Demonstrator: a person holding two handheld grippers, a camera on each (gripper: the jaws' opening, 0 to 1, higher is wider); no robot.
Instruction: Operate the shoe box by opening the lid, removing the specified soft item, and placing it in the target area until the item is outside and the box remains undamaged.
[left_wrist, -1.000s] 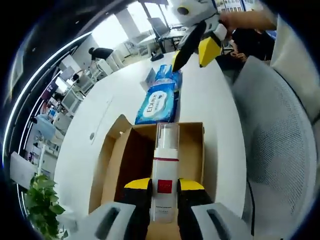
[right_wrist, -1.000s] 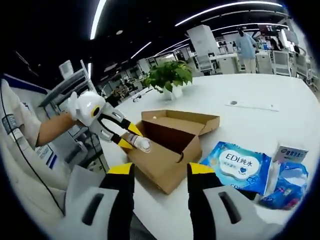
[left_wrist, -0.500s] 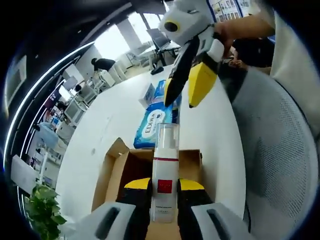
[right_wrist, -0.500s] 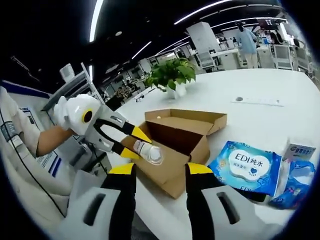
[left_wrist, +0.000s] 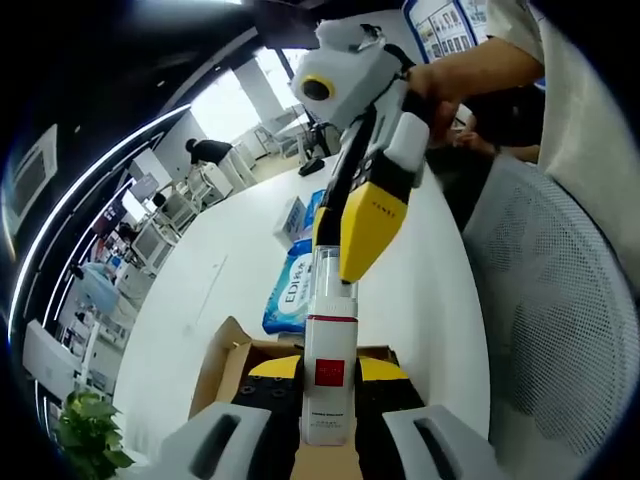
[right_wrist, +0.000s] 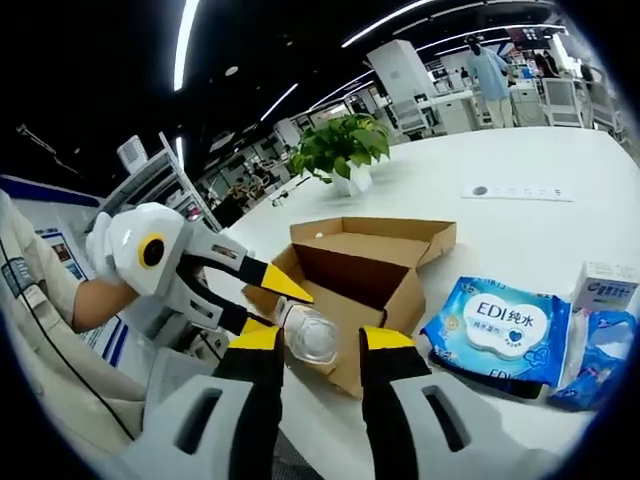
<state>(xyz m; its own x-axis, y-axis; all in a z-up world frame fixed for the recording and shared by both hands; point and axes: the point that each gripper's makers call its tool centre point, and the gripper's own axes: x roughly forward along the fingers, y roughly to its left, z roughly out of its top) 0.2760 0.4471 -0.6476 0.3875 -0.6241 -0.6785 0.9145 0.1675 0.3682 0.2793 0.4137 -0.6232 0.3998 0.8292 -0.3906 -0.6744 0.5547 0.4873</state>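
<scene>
A white pump bottle (left_wrist: 329, 340) with a red label and a clear cap stands upright between my left gripper's (left_wrist: 328, 372) yellow-tipped jaws, which are shut on its body, above the open cardboard shoe box (left_wrist: 224, 357). My right gripper (left_wrist: 336, 262) reaches in from above, one yellow finger (left_wrist: 365, 222) beside the cap. In the right gripper view the bottle's cap (right_wrist: 313, 338) sits between my right gripper's (right_wrist: 320, 342) open jaws, just short of touching. The left gripper (right_wrist: 281, 311) holds it from the left, over the near corner of the box (right_wrist: 372, 262), whose lid is folded back.
A blue wet-wipes pack (right_wrist: 505, 324) lies on the white table (right_wrist: 520, 215) right of the box, with a small white carton (right_wrist: 607, 285) and a blue pouch (right_wrist: 600, 352) beyond. A potted plant (right_wrist: 338, 150) stands behind. A grey mesh chair (left_wrist: 545, 330) borders the table's edge.
The two grippers have closed in on each other. My right gripper's jaws now flank the bottle's cap and stand narrower than before. The left gripper keeps its hold on the bottle.
</scene>
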